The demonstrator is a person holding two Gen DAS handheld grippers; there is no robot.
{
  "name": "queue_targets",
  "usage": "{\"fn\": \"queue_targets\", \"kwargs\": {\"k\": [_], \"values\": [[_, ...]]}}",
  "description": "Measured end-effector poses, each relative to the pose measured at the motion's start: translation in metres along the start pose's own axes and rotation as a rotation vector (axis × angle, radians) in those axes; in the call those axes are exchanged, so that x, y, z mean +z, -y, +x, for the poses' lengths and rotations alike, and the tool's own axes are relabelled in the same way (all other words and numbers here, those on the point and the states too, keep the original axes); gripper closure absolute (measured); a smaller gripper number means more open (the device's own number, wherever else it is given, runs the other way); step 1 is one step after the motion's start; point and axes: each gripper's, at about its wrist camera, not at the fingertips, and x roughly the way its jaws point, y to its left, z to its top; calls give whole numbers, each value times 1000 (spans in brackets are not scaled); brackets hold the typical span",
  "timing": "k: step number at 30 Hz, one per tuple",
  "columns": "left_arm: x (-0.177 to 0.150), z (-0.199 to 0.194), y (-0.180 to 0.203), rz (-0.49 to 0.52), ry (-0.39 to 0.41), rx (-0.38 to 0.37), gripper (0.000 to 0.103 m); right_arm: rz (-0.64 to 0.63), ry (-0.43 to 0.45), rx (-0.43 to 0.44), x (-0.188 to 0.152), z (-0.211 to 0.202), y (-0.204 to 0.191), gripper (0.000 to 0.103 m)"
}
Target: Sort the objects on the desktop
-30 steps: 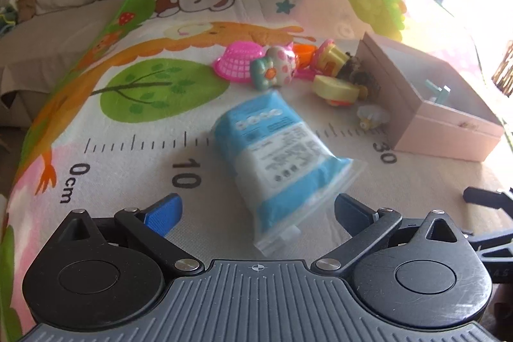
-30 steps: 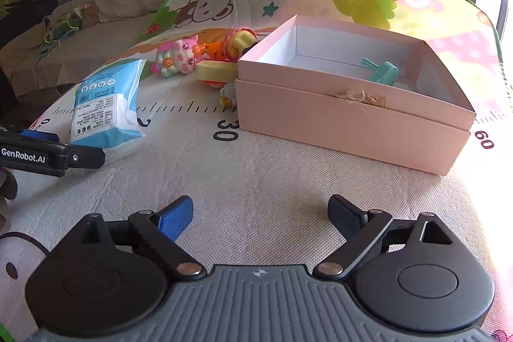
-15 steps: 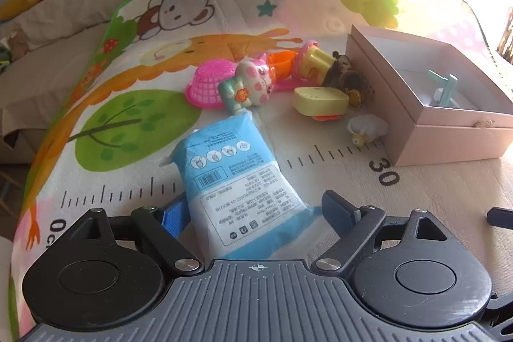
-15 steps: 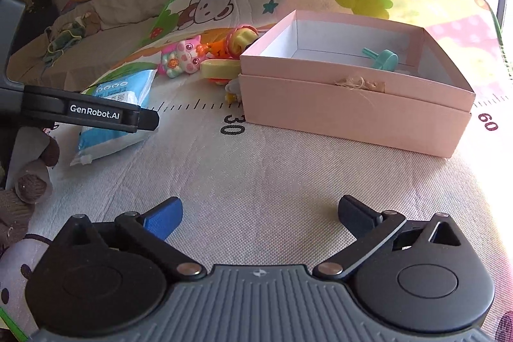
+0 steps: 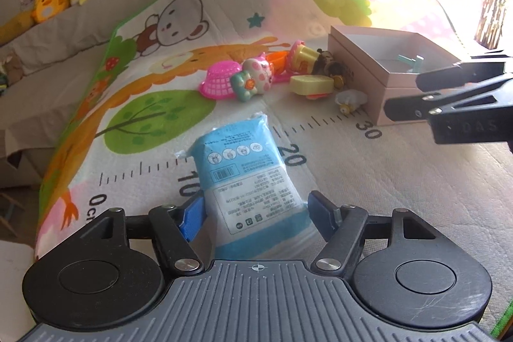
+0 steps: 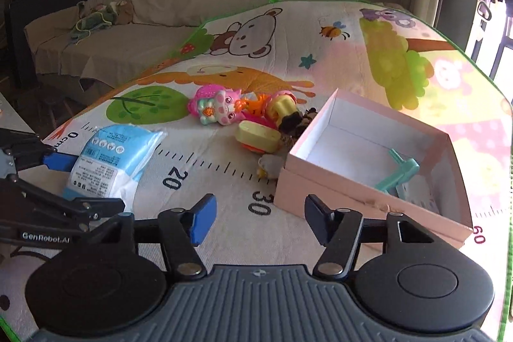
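A blue and white tissue pack (image 5: 243, 169) lies on the play mat near the ruler print. My left gripper (image 5: 256, 217) straddles its near end, jaws closing, both pads touching the pack's sides. The right wrist view shows the same grip: the left gripper (image 6: 91, 181) pinching the tissue pack (image 6: 112, 156) on the mat. My right gripper (image 6: 256, 217) hovers above the mat in front of the open pink box (image 6: 352, 191), jaws closing with nothing between them. It also shows as the right gripper (image 5: 423, 95) at the right edge of the left wrist view.
A teal toy (image 6: 397, 175) lies inside the pink box. Left of the box is a heap of toys: a pink basket (image 5: 219, 80), a pig figure (image 6: 221, 109), a yellow piece (image 6: 258, 137) and a small duck (image 5: 351, 100). A sofa with plush toys stands behind the mat.
My left gripper came forward over the tissue pack and its jaws narrowed onto the pack's sides. My right gripper rose and rolled, and its jaws narrowed with nothing in them.
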Motion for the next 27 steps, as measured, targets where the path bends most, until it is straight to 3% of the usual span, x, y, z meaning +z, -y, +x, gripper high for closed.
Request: {"fn": "queue_targets", "kwargs": {"k": [7,12,14,15,18,21,27], "values": [[9,4,-10,-49,6,17,16,-63,-100,-34,62,90,-26,43],[11,5,-13,-57,10,22,10,-173,-198,-157,63,143,-42,41],[11,4,-15,-61,12,22,8,-178,-209,-176,61,150,-40,47],[10,4,-17,-64,14,25,8,-176,-202,-177,60,147,-39,57],[7,3,-20,-67,15,28,6,-168,-160,-158,60,127,-34,73],[3,5,-22,-77,1,27,6,-70,-132,-43,60,88,-20,85],[0,12,-17,-81,-17,30,6,204,-111,202,28,9,21,85]]}}
